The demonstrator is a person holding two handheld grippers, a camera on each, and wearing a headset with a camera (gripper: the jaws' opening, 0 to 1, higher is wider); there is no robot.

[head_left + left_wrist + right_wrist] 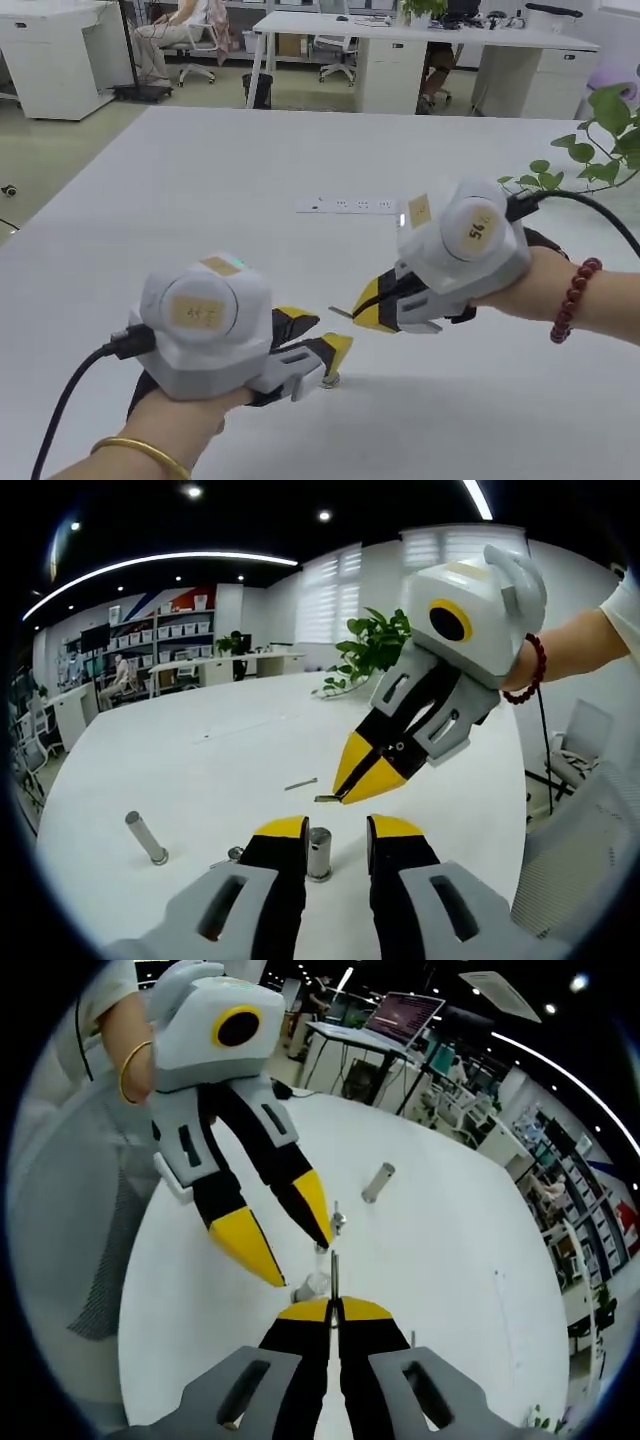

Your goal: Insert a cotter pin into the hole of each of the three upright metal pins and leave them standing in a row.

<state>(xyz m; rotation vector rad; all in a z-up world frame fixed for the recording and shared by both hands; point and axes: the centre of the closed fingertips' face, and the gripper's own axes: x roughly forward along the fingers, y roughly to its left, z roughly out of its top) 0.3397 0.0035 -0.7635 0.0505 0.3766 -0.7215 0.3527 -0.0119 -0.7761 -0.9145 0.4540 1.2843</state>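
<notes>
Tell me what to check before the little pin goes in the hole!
1. Cotter pin held firmly: ok, the right gripper has its jaws shut on it.
2. Metal pin standing up: ok, it is upright on the table.
3. Metal pin held steady: not ok, the left gripper has open jaws either side of it, with a gap.
4. Hole turned towards the cotter pin: cannot tell, the hole is too small to see.
5. Cotter pin tip close to the metal pin: ok, it hovers just above and beyond it.
6. Spare cotter pin ready: ok, it lies on the table.
</notes>
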